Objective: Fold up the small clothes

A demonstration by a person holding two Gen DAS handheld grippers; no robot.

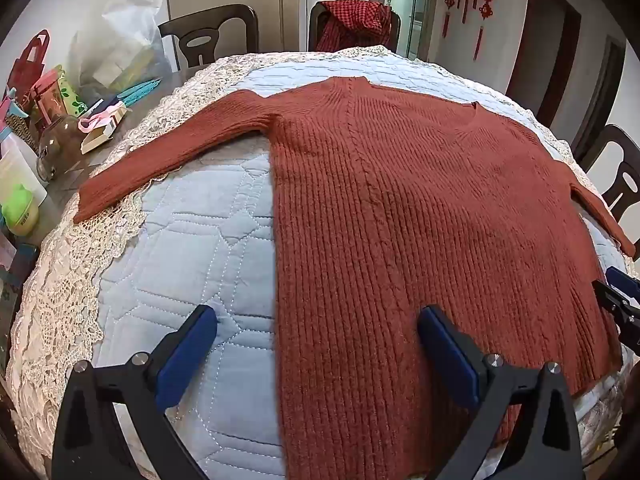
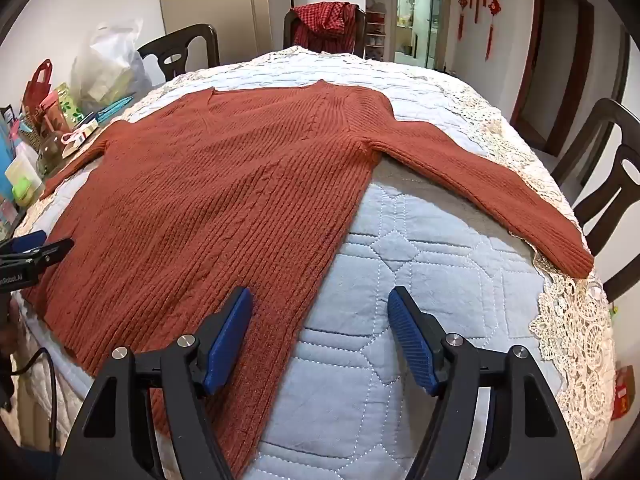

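Both the left gripper (image 1: 316,354) and right gripper (image 2: 320,340) hover with jaws wide and empty over the rust-red ribbed knit sweater (image 1: 420,200), soft, floppy, probably stretchy, best pinched at hem corners.

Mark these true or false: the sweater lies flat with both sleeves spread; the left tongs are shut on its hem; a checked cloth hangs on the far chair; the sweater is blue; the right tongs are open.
1. The sweater lies flat with both sleeves spread. True.
2. The left tongs are shut on its hem. False: they are open, holding nothing.
3. A checked cloth hangs on the far chair. True.
4. The sweater is blue. False: it is rust red; the quilt under it is blue.
5. The right tongs are open. True.
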